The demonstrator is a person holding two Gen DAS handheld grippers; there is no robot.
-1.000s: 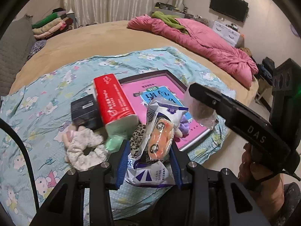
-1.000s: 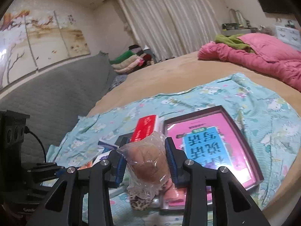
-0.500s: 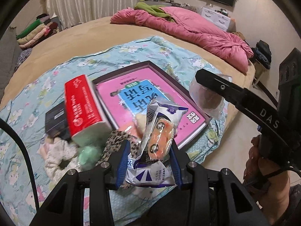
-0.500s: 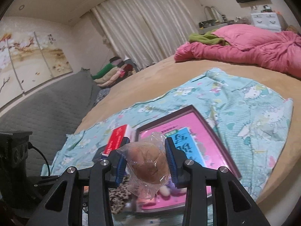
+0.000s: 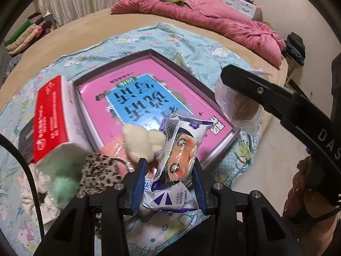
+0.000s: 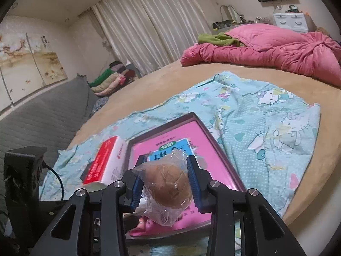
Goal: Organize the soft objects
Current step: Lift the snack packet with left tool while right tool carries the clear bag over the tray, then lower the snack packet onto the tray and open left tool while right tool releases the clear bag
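My left gripper [image 5: 169, 166] is shut on a white and purple snack packet [image 5: 179, 162] with an orange cake showing through, held above the near edge of a pink box lid [image 5: 136, 98]. My right gripper [image 6: 166, 170] is shut on a brown bun in a clear bag [image 6: 168, 186], over the same pink box lid [image 6: 204, 149]; from the left wrist view that bun in its bag [image 5: 238, 108] hangs at the right. A cream plush [image 5: 142, 140], a leopard scrunchie [image 5: 100, 170] and a green pompom [image 5: 64, 188] lie under my left gripper.
A red tissue pack [image 5: 53, 115] leans beside the lid, with a dark box [image 5: 25, 136] behind it. All rest on a teal cartoon-print cloth [image 6: 266, 115] on a tan bed. A pink quilt [image 6: 277, 51] lies far back. The bed edge drops to the floor at right.
Both grippers have come down and forward over the pink box lid, keeping the packet and the bagged bun. The lid and plush now fill more of each view.
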